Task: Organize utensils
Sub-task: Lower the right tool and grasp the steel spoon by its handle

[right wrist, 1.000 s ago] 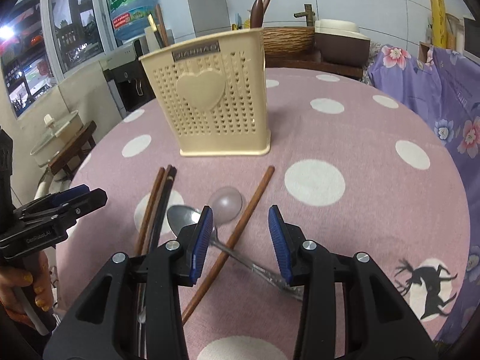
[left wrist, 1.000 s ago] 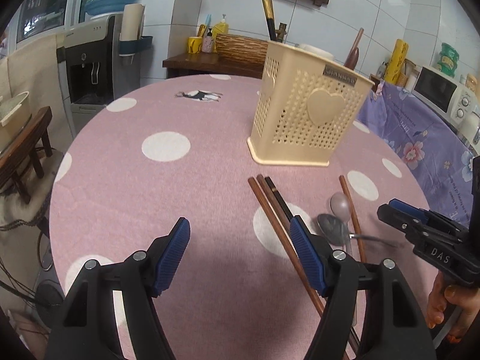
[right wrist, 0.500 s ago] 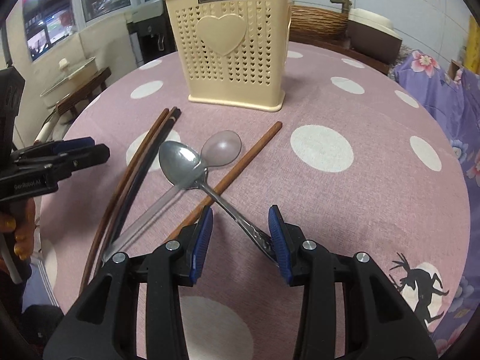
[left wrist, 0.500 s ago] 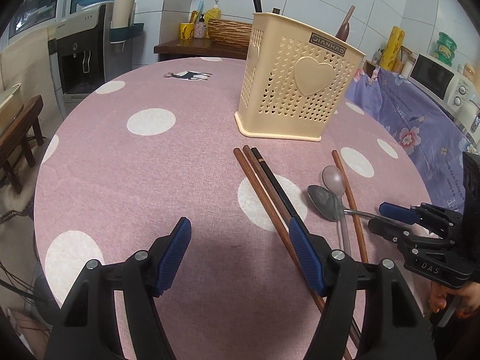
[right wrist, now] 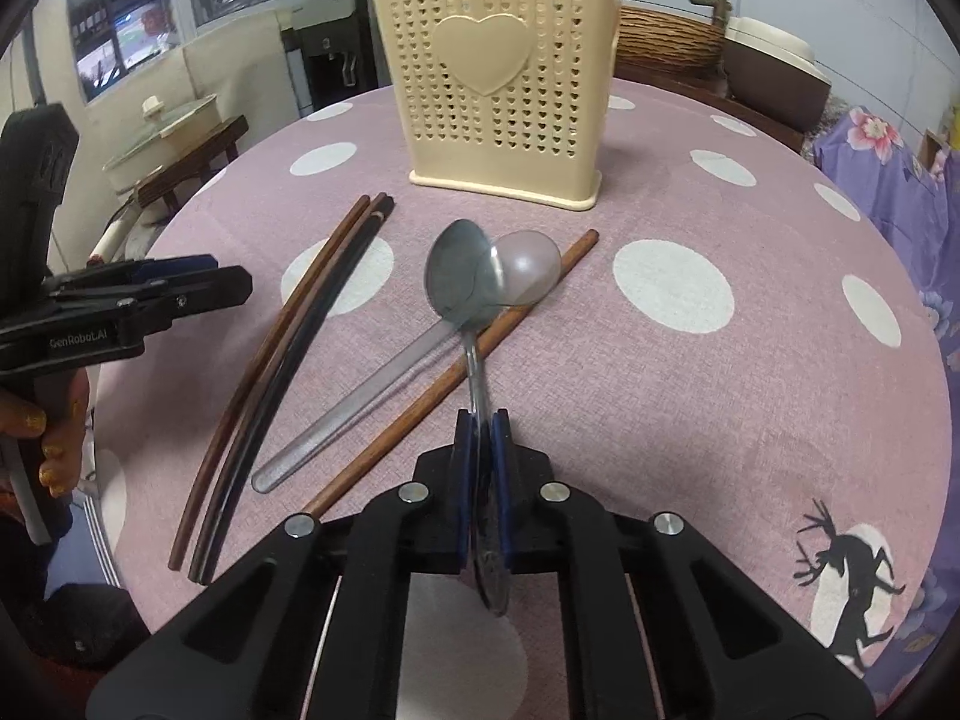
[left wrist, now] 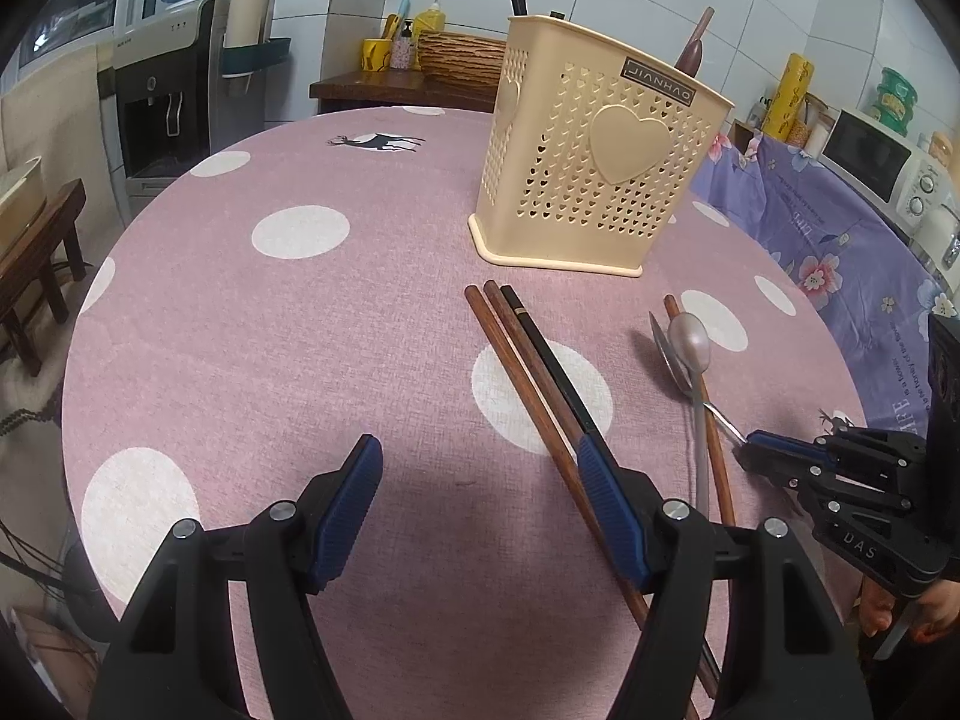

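Early stage — right gripper (right wrist: pixel 480 438) clamps the steel spoon (right wrist: pixel 459 276) handle, left gripper (left wrist: pixel 474 507) wide & empty; chopsticks (right wrist: pixel 312 324), clear spoon (right wrist: pixel 528 267) lie ahead on tabletop (right wrist: pixel 720 420), holder (right wrist: pixel 504 78) beyond.

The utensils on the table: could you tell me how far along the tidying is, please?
Done: some utensils already stand in the holder. In hand: the right gripper is shut on the metal spoon. Left: the clear spoon and four chopsticks lie on the table; the left gripper is open, empty.

Both wrist cameras look steeply down, close over the pink, white-dotted round worktop (left wrist: pixel 240 360), sharing the cream perforated plastic utensil holder (right wrist: pixel 510 90).
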A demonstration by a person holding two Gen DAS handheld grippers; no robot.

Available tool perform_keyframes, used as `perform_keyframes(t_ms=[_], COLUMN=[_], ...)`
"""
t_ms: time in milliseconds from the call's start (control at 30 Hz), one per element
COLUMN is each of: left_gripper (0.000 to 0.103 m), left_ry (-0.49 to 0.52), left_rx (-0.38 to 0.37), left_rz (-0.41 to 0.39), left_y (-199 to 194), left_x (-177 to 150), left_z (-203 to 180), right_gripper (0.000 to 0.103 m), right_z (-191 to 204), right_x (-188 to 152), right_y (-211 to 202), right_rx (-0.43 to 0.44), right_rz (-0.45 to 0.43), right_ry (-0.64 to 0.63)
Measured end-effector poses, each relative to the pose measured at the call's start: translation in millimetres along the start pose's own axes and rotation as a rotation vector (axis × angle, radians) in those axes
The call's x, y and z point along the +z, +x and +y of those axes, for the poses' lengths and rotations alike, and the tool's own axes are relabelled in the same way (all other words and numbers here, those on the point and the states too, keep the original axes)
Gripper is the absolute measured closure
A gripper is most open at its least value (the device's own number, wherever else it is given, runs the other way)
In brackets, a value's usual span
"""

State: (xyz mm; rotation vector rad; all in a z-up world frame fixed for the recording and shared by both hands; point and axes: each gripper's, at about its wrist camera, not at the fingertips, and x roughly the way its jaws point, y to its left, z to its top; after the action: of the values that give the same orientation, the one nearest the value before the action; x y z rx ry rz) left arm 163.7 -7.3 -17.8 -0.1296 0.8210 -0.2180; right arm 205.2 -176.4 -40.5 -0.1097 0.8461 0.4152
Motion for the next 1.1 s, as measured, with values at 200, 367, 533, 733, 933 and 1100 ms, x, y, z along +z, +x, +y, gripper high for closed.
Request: perform_keyframes(t_ms=[200,367,533,733,933,1100], left_gripper=[0.036,0.036,0.036,0.036,0.036,0.036], left_ry=[0.000,-0.006,-0.009,0.000,0.000,-0.015], left_rx=[-0.003,-0.004,-0.010,-0.017,-0.017,-0.016], left_rz=[0.003,0.004,0.008,0.010,0.011,0.012], left_y=[0,0,1,1,0,0], left_x=[-1,-2,-3,-3,-3,-3], left_z=[-1,0,-1,-5,-3,1], right_gripper=[0.100,0.100,0.100,0.100,0.094,0.071], right_z=[-4,-23,-35,-46,-48,-47], right_x=[-2,-4,-10,-11,-4,-5], right_y=[-10,-19,-23,-12,1,-7], right_rx=[-0.066,-0.213,-0.351,-0.428,-0.436,-0.405], right_rz=[-0.068,-0.085,-0.090,-0.059,-0.035,-0.056], right_ry=[0.069,0.148,0.154,0.159,0.163,0.174])
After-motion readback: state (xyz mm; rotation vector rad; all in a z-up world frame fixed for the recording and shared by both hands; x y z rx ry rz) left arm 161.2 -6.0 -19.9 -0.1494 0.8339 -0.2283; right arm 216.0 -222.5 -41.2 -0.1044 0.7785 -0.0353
